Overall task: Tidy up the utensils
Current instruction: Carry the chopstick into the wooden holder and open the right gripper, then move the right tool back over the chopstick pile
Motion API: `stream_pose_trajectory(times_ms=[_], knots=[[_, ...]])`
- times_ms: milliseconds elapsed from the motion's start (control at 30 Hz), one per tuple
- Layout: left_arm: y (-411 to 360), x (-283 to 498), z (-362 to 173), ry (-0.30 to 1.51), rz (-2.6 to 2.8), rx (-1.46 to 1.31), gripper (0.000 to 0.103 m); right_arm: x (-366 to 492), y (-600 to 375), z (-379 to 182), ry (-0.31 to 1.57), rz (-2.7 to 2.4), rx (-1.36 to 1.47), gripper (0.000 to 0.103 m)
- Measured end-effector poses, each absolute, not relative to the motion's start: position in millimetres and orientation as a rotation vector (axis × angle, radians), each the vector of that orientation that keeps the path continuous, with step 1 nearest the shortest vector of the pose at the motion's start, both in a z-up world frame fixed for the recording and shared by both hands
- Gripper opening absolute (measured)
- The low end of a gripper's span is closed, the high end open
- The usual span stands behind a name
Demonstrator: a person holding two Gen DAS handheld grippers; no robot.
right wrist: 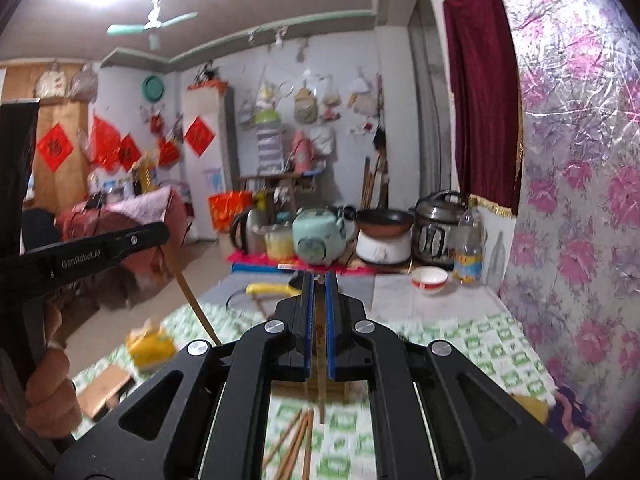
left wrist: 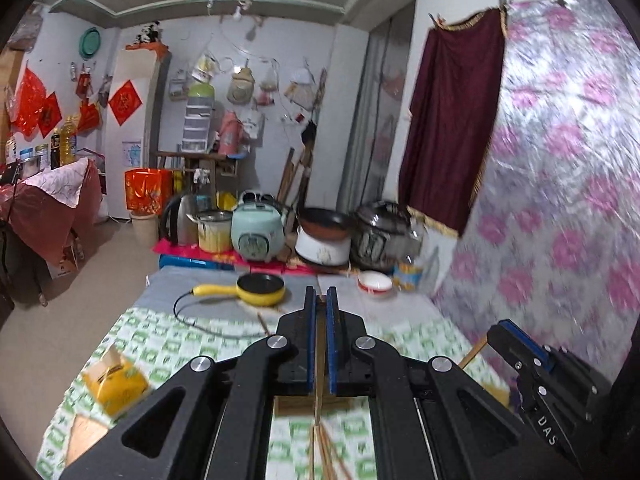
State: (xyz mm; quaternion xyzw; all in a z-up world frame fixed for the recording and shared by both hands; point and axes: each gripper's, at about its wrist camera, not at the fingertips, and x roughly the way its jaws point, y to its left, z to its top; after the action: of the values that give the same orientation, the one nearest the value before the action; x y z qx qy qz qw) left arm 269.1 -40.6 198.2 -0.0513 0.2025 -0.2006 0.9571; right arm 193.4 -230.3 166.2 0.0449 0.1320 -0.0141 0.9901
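Observation:
My left gripper (left wrist: 320, 294) is shut on a thin wooden chopstick (left wrist: 319, 392) that hangs down between its blue pads. My right gripper (right wrist: 318, 278) is shut on another wooden chopstick (right wrist: 320, 368), also hanging down. Both are held above the table. Several loose chopsticks (right wrist: 296, 444) lie on the green-patterned tablecloth (right wrist: 480, 344) below; they also show in the left wrist view (left wrist: 326, 452). The left gripper's body (right wrist: 92, 250) shows at the left of the right wrist view, with its chopstick (right wrist: 192, 300) trailing. The right gripper's body (left wrist: 532, 364) shows at the right of the left wrist view.
A yellow electric pan (left wrist: 260, 289) with a cord, a red-and-white bowl (right wrist: 429, 279) and a bottle (right wrist: 469, 246) stand at the far end. A yellow packet (left wrist: 116, 384) lies at the left. Rice cookers (left wrist: 256, 234) and pots stand behind. A floral foil wall (right wrist: 580, 200) runs along the right.

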Motion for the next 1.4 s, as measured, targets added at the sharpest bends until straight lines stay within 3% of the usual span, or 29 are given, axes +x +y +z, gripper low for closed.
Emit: stream_pose_trajectory(times_ms=[467,933,967,1000,1033,1067,1200,1267,1400], knots=[[-66.2,335.3,162.7,0.278,-0.312,-0.124,0.005,282.8,-247.1,145.4,0.118,-0.008,0.189,0.006],[-68.4,395.4,109.2,0.434,-0.378,-0.157,0.007,340.6,-246.9,101.5,0.176,-0.017,0.154,0.009],[-67.6,398.3,106.9,0.456,-0.382,-0.165,0.018,343.6,-247.2,98.5,0.193,-0.008,0.154,0.012],[-67.1,399.0,106.1,0.464,-0.385,-0.174,0.033,344.5,-249.9,96.8,0.202,-0.005,0.168,0.026],[-63.7,398.8,106.4,0.466,-0.384,-0.189,0.067,343.3,-253.7,97.5,0.206,0.001,0.193,0.039],[-58.7,396.9,107.9,0.452,-0.367,-0.209,0.082,341.8,-255.8,98.8,0.205,0.003,0.205,0.040],[-43.8,393.0,116.6,0.433,-0.332,-0.228,0.084,331.0,-256.8,106.6,0.177,-0.010,0.202,0.040],[-36.6,395.6,117.9,0.448,-0.333,-0.265,0.093,329.0,-255.3,108.8,0.179,-0.005,0.201,0.044],[-25.3,403.5,115.4,0.498,-0.290,-0.292,0.095,326.3,-251.7,108.7,0.193,0.002,0.201,0.051]])
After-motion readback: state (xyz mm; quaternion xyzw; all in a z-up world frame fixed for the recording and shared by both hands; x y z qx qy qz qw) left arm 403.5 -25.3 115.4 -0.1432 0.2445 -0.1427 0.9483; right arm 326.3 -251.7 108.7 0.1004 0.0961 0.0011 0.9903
